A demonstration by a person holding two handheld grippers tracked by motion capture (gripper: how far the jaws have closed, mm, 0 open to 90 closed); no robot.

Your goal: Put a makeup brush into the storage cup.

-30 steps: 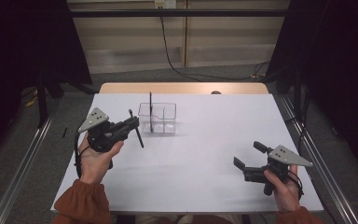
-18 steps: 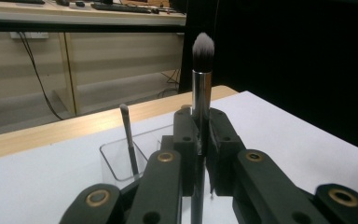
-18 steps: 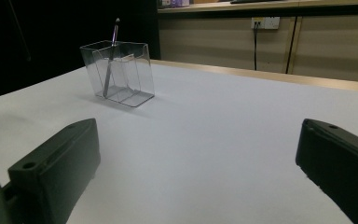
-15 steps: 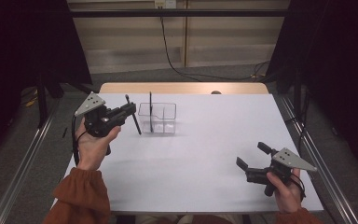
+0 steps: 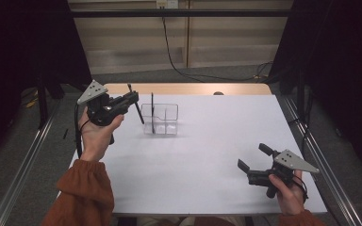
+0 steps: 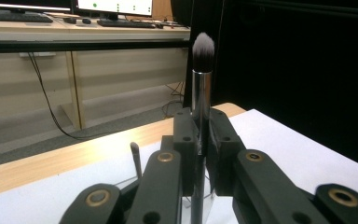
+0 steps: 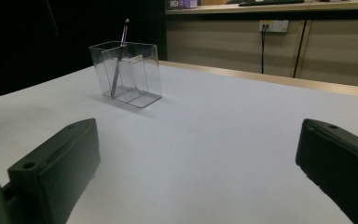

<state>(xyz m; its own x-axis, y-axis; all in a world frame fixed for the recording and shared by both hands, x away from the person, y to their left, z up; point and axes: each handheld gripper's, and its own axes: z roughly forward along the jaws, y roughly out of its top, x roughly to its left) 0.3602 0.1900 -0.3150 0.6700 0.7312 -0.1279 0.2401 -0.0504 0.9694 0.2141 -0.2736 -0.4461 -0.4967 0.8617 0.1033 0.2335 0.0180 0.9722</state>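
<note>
Two brushes: one makeup brush (image 6: pixel 201 93) is clamped in the left gripper (image 5: pixel 131 100), a second, thinner brush (image 5: pixel 152 113) stands in the clear organizer (image 5: pixel 160 120).
Left gripper: clenched on the makeup brush's metal ferrule and handle, so the bristle head rises well above the jaws in the left gripper view and the handle end hangs below them.
Why held so: gripping near the middle leaves the lower handle free, which I judge suits lowering it tail-first into a compartment.
Held brush, position: in the high view it is raised above the counter (image 5: pixel 207 155), just left of the organizer and tilted, its lower end pointing toward the box but not inside it.
Organizer: a transparent, partitioned box on the far-left part of the counter; its open top faces up, which lets brushes drop in upright.
Standing brush: it leans against a wall of the box in the right gripper view (image 7: pixel 120 56); which compartment I cannot tell for certain.
Right gripper: released, jaws spread wide with nothing between them (image 5: pixel 254 162), resting low near the counter's near-right corner, well apart from the organizer.
Why parked there: it keeps clear of the left hand's (image 5: pixel 96 134) path.
Step judged: carrying the brush to the organizer, placement not yet done.
</note>
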